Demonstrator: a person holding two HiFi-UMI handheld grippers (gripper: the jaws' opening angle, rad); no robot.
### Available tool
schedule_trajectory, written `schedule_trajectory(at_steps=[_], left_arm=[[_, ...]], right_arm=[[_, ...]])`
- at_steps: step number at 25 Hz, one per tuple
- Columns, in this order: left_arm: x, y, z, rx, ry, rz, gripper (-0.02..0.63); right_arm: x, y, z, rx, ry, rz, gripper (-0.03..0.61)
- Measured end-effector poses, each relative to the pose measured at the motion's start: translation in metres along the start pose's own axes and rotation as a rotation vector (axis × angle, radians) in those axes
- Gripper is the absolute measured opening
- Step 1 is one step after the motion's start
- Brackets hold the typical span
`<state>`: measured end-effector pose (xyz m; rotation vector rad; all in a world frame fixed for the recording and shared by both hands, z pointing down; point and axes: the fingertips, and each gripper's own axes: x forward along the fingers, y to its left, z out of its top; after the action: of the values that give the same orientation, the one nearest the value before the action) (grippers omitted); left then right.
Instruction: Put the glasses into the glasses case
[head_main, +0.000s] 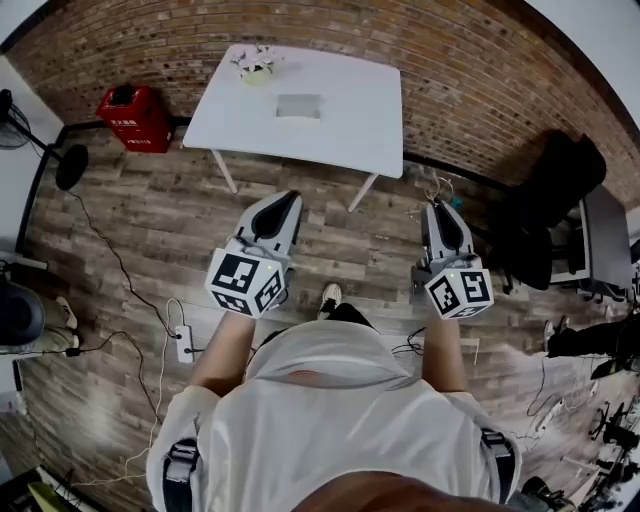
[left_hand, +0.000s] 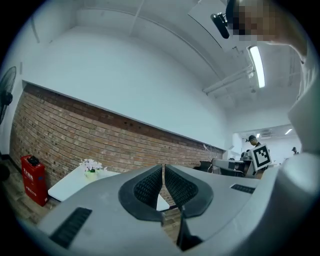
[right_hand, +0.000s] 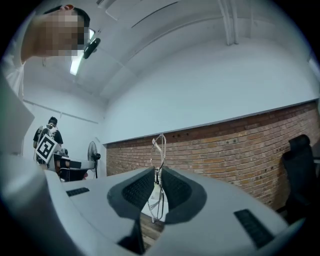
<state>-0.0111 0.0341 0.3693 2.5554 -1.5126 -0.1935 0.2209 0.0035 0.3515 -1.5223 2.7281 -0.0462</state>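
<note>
Right hand-held gripper: jaws narrow, clamped on wire-framed glasses, which stand upright between them. Left hand-held gripper: jaws together, nothing between. Far off: white desk bearing a grey glasses case.

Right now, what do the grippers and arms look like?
Left gripper and right gripper: light grey tapering shells, black ribbed pads, each bearing a white cube with black square markers. The person wears a white short-sleeved shirt; forearms bare.
</note>
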Motion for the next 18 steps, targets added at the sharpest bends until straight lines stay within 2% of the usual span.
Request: schedule_trajectory(at_steps=[4, 8, 11, 14, 18], left_arm=[[0.048, -0.001, 0.006, 0.014, 0.002, 0.023, 0.028], [0.09, -0.003, 0.014, 0.076, 0.014, 0.064, 0.027], [0.113, 0.0, 0.013, 0.088, 0.026, 0.102, 0.027], [0.132, 0.004, 0.003, 0.088, 0.056, 0.137, 0.028], [0.155, 0.01, 0.001, 0.106, 0.071, 0.136, 0.028]], right_arm=[[0.033, -0.044, -0.002, 0.043, -0.006, 0.03, 0.101], [0.061, -0.081, -0.004, 0.078, -0.01, 0.072, 0.101], [0.08, -0.106, -0.011, 0.104, -0.008, 0.096, 0.101], [0.095, -0.127, -0.025, 0.146, 0.004, 0.111, 0.101], [0.111, -0.139, -0.037, 0.168, 0.013, 0.124, 0.101]])
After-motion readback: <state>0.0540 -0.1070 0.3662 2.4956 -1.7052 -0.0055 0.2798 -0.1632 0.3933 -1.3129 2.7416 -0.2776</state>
